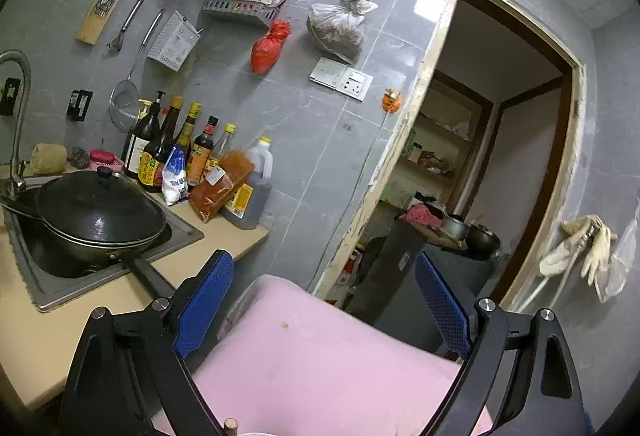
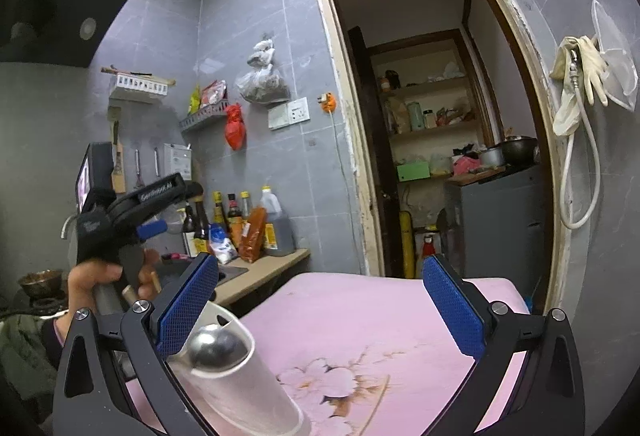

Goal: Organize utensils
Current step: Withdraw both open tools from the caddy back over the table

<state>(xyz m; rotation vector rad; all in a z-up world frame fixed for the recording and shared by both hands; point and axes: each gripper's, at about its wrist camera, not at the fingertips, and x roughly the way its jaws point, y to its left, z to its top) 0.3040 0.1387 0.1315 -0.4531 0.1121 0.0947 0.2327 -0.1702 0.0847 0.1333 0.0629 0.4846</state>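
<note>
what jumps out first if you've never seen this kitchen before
Most striking is the pink cloth-covered surface filling the foreground of both views, with a clear cup holding a shiny metal ladle bowl by the right gripper, whose fingers stand open. Next comes the black lidded wok sitting in the sink at left, with a crowd of sauce bottles behind it. The open doorway to a cluttered pantry fills the right.

Lidded black wok point(image 1: 100, 214) in the sink point(image 1: 52, 276) — sauce bottles point(image 1: 176, 144) beside it.
</note>
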